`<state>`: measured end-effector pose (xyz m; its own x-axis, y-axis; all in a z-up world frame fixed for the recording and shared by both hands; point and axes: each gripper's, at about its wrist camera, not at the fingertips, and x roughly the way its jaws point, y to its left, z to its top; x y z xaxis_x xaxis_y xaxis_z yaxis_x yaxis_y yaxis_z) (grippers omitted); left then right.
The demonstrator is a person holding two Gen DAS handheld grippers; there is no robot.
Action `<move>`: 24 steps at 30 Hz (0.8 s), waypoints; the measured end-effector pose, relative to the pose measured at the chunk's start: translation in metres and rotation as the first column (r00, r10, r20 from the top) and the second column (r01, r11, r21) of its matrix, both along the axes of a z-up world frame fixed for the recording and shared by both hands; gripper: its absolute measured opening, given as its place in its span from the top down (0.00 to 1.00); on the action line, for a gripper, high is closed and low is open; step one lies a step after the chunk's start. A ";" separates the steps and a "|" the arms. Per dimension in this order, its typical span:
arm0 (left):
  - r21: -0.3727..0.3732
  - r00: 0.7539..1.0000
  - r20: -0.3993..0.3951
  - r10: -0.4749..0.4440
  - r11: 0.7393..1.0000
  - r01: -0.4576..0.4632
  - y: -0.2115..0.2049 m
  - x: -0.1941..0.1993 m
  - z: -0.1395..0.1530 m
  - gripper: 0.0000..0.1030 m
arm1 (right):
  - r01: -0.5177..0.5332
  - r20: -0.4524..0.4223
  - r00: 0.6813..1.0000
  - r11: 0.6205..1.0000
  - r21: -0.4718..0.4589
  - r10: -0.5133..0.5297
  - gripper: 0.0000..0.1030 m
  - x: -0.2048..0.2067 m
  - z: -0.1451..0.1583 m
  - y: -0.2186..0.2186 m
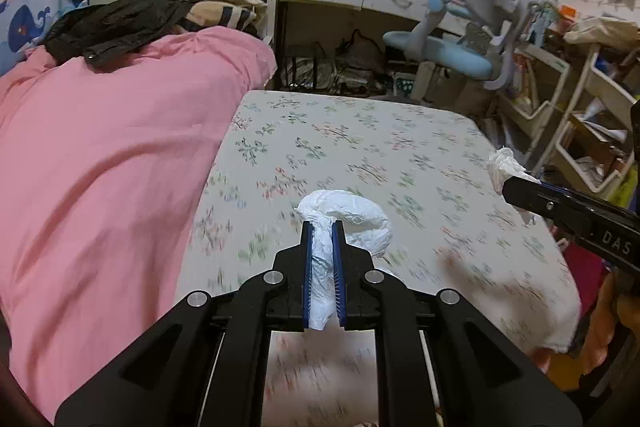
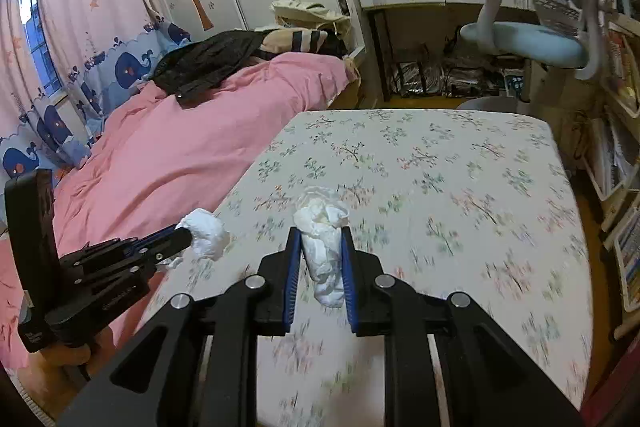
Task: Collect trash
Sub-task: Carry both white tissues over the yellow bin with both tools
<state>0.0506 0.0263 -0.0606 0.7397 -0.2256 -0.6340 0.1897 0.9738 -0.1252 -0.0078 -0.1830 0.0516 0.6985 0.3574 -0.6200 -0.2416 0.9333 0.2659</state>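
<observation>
A: What does each gripper carry?
B: The left gripper [image 1: 323,227] has its jaws closed on a crumpled tissue [image 1: 348,219]; the right gripper [image 2: 320,233] pinches a second tissue wad [image 2: 322,227].
A: Why are both lifted over the floral tabletop [image 2: 460,167]?
B: Probably for carrying to a bin, none of which is visible.
</observation>
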 end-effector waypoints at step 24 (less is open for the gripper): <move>0.027 1.000 0.020 -0.017 0.999 0.016 -0.008 -0.120 -0.018 0.91 | 0.011 -0.008 1.000 1.000 0.005 -0.011 0.79 -0.120 -0.032 -0.008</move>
